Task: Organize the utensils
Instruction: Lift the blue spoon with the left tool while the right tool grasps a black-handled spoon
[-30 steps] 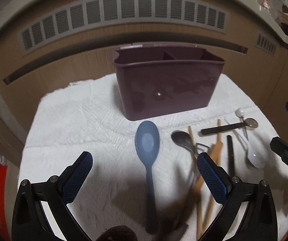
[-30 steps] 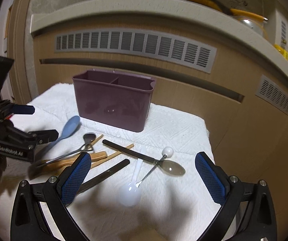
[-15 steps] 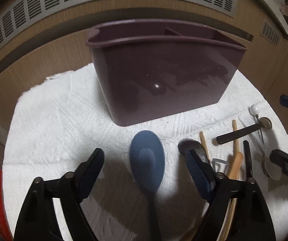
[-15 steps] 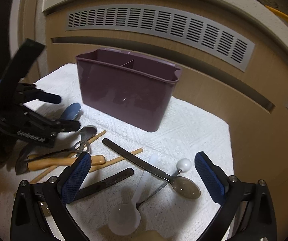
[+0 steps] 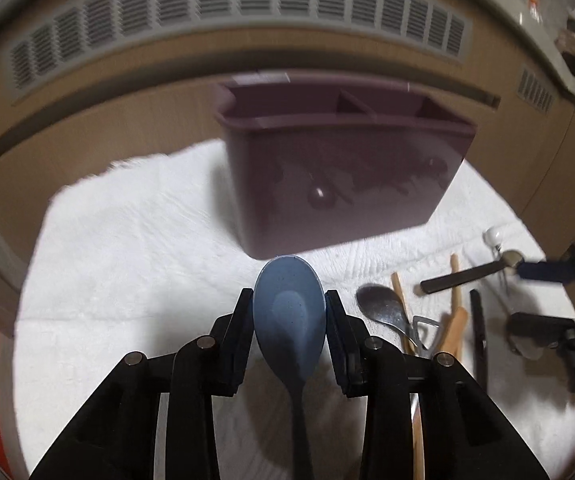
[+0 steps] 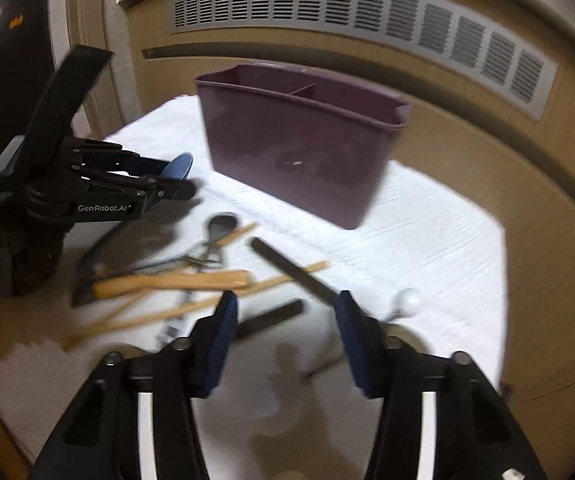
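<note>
The left hand-held gripper, spread wide half a second ago, has now closed its pads on the bowl of the blue spoon, just in front of the purple caddy. The right hand-held gripper has narrowed but stays parted, empty, above the remaining utensils on the white towel.

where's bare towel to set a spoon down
Bare white towel lies left of the purple plastic caddy, and right of it toward the towel's edge. In front, the wooden and metal utensil pile crowds the towel.
</note>
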Demonstrator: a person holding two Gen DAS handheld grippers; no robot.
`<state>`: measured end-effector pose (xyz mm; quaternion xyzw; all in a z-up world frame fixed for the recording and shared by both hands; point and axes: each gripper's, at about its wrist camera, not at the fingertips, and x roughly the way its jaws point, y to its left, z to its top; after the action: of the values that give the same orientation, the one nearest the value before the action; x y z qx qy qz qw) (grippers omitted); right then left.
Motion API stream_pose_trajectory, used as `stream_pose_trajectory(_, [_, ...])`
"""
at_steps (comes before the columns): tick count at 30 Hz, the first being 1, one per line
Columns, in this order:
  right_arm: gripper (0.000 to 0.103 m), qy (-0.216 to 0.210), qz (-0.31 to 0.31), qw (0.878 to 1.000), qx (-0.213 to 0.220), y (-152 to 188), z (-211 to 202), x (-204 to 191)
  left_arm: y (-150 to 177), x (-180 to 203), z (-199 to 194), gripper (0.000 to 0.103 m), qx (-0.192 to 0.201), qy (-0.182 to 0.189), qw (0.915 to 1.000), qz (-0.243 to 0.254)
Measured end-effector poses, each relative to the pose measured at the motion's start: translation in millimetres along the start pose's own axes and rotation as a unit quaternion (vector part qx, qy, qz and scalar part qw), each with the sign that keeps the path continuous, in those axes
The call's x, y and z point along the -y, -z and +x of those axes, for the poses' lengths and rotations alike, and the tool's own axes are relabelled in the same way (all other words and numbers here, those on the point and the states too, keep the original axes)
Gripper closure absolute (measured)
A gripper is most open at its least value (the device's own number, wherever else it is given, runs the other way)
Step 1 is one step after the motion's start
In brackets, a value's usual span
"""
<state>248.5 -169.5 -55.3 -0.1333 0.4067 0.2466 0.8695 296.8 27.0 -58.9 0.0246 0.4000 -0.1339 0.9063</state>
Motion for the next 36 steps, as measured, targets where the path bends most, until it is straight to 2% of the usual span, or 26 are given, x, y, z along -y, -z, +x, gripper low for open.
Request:
stream_pose_trajectory(3, [0.066, -0.031, 0.031, 0.999, 0.005, -11.8, 3.0, -14.9, 2.5, -8.0, -22.2, 0.068, 0.016, -0.003, 0.9999, -0.004])
stream_pose_trajectory(6, [0.067, -0.034, 0.022, 0.999, 0.005, -22.4, 7.7, -37.9, 10.7, -18.9, -37.5, 0.068, 0.018, -0.003, 0.9997, -0.012])
stream_pose_trajectory(11, [0.066, -0.068, -0.041, 0.997, -0.01, -17.9, 8.3, -83.1, 27.5, -41.9, -59.1, 0.068, 0.035, -0.003, 0.9988, -0.036])
stream_pose_trajectory(14, [0.066, -0.05, -0.087, 0.995, -0.017, -14.3, 6.6, -101.6, 32.8, -46.9, -61.9, 0.068, 0.048, 0.004, 0.9975, -0.051])
stream_pose_trajectory(16, [0.066, -0.009, -0.088, 0.996, -0.013, -18.8, 6.6, -95.7, 35.1, -48.6, -66.1, 0.068, 0.056, 0.012, 0.9969, -0.055])
stream_pose_trajectory(19, [0.066, 0.076, -0.045, 0.996, -0.006, -27.7, 4.4, -53.7, 34.9, -47.5, -72.3, 0.068, 0.066, 0.022, 0.9962, -0.052])
stream_pose_trajectory(21, [0.066, 0.109, -0.052, 0.993, -0.01, -25.7, 5.4, -28.9, 34.3, -46.1, -74.2, 0.068, 0.067, 0.029, 0.996, -0.052])
stream_pose_trajectory(25, [0.066, 0.094, -0.083, 0.991, -0.054, -21.0, 22.8, -6.3, 33.0, -40.1, -72.9, 0.068, 0.063, 0.028, 0.9965, -0.046])
stream_pose_trajectory(28, [0.066, 0.063, -0.119, 0.989, -0.059, -26.8, 35.7, -16.5, 32.3, -37.6, -72.0, 0.068, 0.059, 0.028, 0.9968, -0.046])
stream_pose_trajectory(31, [0.066, 0.063, -0.164, 0.982, -0.064, -33.9, 48.3, -26.7, 31.3, -36.9, -70.7, 0.068, 0.053, 0.032, 0.997, -0.048])
stream_pose_trajectory(36, [0.066, 0.044, -0.16, 0.982, -0.092, -42.0, 68.7, -19.0, 30.8, -34.9, -64.7, 0.068, 0.045, 0.042, 0.997, -0.048])
